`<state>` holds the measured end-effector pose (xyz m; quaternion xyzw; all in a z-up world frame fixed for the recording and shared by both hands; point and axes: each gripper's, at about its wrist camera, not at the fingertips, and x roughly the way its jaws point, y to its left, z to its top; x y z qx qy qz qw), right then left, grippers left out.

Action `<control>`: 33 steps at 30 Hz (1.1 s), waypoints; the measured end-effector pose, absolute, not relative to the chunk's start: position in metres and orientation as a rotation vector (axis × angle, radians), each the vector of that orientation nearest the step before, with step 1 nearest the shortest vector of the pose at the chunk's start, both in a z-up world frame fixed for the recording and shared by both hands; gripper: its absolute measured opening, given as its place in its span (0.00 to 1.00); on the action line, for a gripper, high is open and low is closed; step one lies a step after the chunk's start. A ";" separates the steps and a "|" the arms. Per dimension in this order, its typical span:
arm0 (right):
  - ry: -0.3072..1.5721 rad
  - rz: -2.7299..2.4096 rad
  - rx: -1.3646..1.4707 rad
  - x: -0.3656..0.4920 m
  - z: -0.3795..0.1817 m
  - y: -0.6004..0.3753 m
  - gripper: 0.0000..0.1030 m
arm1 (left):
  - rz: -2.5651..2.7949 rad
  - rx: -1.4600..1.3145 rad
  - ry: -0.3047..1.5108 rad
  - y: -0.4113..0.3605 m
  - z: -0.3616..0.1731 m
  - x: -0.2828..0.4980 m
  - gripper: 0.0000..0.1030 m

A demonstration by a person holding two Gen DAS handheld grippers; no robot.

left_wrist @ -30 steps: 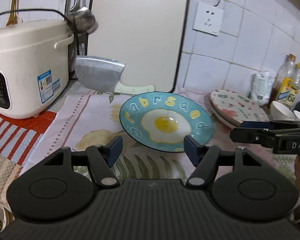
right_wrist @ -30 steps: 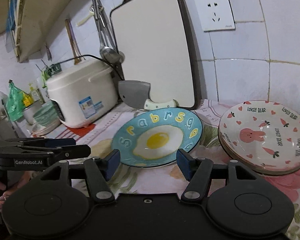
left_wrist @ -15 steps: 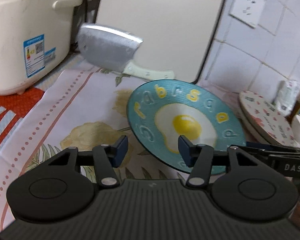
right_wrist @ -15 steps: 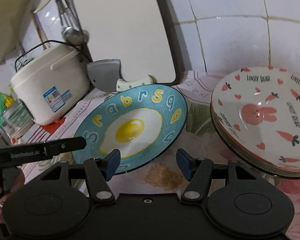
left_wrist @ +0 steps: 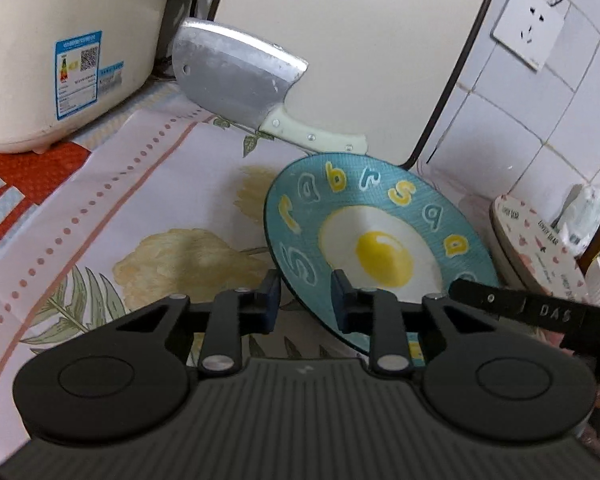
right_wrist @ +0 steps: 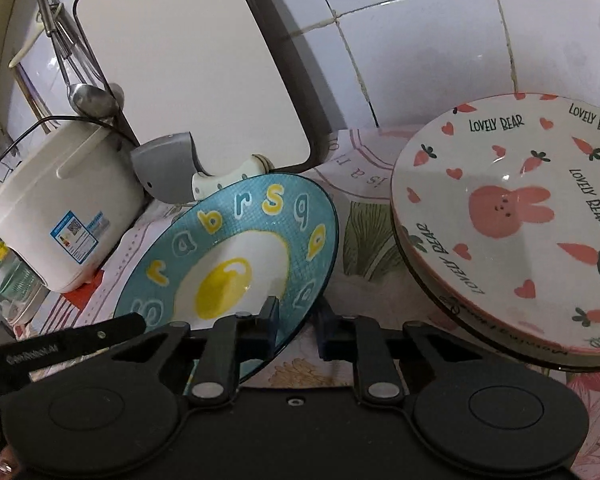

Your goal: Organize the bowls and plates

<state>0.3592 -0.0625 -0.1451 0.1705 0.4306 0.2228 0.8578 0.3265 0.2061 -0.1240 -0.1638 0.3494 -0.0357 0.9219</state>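
Both pairs of jaws stand apart, each straddling the near rim of the egg plate (left_wrist: 380, 248) with one pad above the rim and one below, and neither looks pressed onto the ceramic yet. The left gripper (left_wrist: 305, 304) takes the rim on the side toward the rice cooker (left_wrist: 60, 48); the right gripper (right_wrist: 296, 326) takes it on the side toward the bunny plate stack (right_wrist: 512, 216). The egg plate lies on the flowered counter (left_wrist: 140, 184) in front of the cutting board (left_wrist: 360, 40), just short of the cleaver (left_wrist: 240, 72) propped against that board (the handle nearly reaches the plate's far edge).

The relation that matters: the bunny plate stack sits beside the egg plate, on the side away from the rice cooker, near but apart. So the right gripper is the nearer one to lead. The plate looks tilted in both views, though fisheye distortion may exaggerate it.

My guess is that both jaws should close first, and then the plate travels sideways, level, onto the stack.
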 end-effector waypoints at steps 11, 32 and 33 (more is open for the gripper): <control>0.919 0.493 0.293 0.357 -0.137 -0.058 0.22 | 0.019 -0.297 0.715 0.188 -0.124 0.327 0.19; 0.867 0.607 0.276 0.262 -0.068 -0.112 0.23 | -0.017 -0.237 0.675 0.156 -0.059 0.202 0.19; 0.860 0.606 0.275 0.257 -0.066 -0.115 0.23 | -0.018 -0.235 0.671 0.153 -0.057 0.197 0.19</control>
